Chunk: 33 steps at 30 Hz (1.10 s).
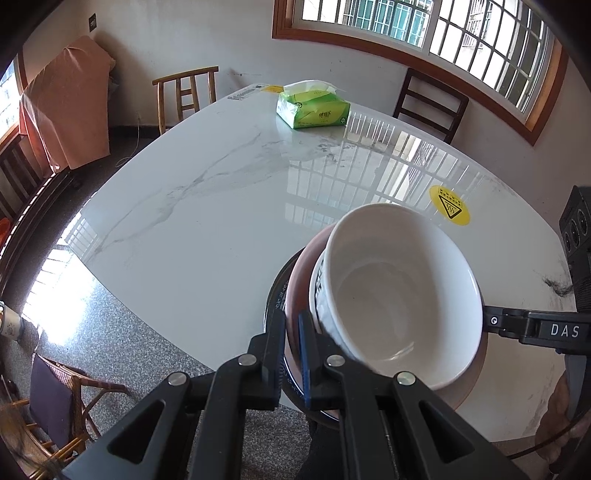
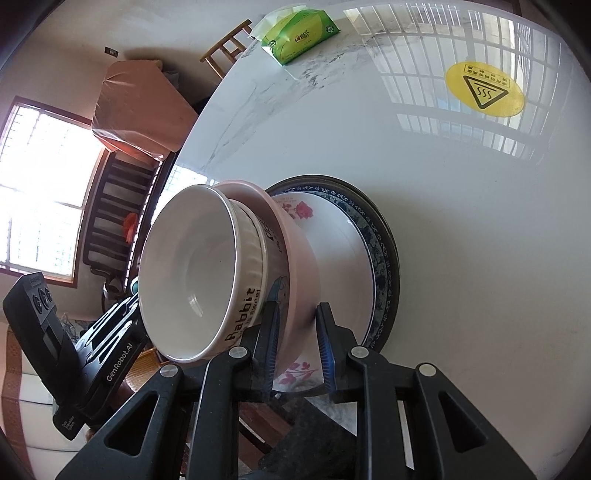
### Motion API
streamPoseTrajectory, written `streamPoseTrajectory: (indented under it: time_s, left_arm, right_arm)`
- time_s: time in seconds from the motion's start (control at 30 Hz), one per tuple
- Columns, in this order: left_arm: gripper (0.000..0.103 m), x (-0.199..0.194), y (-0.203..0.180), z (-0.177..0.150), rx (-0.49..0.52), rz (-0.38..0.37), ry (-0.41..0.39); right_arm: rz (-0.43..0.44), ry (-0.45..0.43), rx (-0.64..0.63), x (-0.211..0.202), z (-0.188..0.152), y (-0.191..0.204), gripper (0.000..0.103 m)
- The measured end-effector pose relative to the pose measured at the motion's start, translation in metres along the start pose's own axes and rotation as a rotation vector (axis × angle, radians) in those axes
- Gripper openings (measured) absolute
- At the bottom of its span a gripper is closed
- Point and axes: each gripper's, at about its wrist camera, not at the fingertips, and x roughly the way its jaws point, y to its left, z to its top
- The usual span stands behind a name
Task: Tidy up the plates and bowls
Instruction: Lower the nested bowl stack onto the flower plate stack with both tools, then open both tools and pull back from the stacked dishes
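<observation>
Here the pink bowl [image 2: 295, 236], carrying the white bowl [image 2: 195, 273], sits on the blue-rimmed plate [image 2: 384, 254]; left tongs [image 1: 291, 350] and right tongs [image 2: 295, 339] clamp its rim, which should stay level.

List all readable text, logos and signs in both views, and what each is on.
"Rabbit": white bowl; the smaller line beneath is partly hidden.
"GenRobot.AI": left gripper.
"DAS": right gripper.
Hot-surface triangle: yellow sticker; its small print is unreadable.
Tissue pack: logo too blurred.
</observation>
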Motion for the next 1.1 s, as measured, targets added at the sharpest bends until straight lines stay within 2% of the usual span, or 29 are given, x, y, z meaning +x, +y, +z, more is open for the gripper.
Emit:
streamPoseTrajectory:
  time_s: [0.1, 0.23, 0.37, 0.47, 0.6, 0.73, 0.93, 1.0, 1.07, 1.1]
  left_arm:
    - [0.008, -0.001, 0.003, -0.001, -0.016, -0.018, 0.007]
    - [0.008, -0.001, 0.011, -0.001, -0.053, -0.069, 0.024]
    - [0.008, -0.004, 0.012, -0.004, -0.066, -0.080, 0.018]
    - [0.009, -0.014, 0.017, -0.008, -0.094, -0.105, -0.010]
    - [0.009, -0.025, 0.020, -0.010, -0.092, -0.096, -0.036]
    - [0.009, -0.025, 0.023, -0.014, -0.114, -0.078, -0.041]
    - [0.009, -0.027, 0.017, -0.018, -0.099, -0.064, -0.056]
    - [0.009, -0.027, 0.013, -0.018, -0.082, -0.068, -0.062]
    - [0.011, -0.018, 0.009, -0.020, -0.068, -0.090, -0.017]
    - [0.011, -0.017, 0.009, -0.021, -0.075, -0.090, -0.027]
  right_arm:
    - [-0.039, -0.027, -0.035, -0.003, -0.002, 0.004, 0.021]
    - [-0.039, -0.035, -0.042, -0.006, -0.003, 0.004, 0.023]
    - [-0.065, -0.092, -0.070, -0.022, -0.003, 0.007, 0.034]
    - [-0.069, -0.132, -0.097, -0.036, -0.005, 0.013, 0.036]
    - [-0.063, -0.156, -0.134, -0.050, -0.021, 0.024, 0.038]
    - [-0.033, -0.109, -0.140, -0.045, -0.038, 0.025, 0.038]
    - [-0.011, -0.040, -0.113, -0.019, -0.042, 0.024, 0.038]
    - [-0.015, -0.037, -0.120, -0.014, -0.043, 0.025, 0.038]
    - [-0.019, -0.037, -0.115, -0.011, -0.041, 0.023, 0.036]
    - [-0.024, -0.041, -0.113, -0.010, -0.040, 0.023, 0.035]
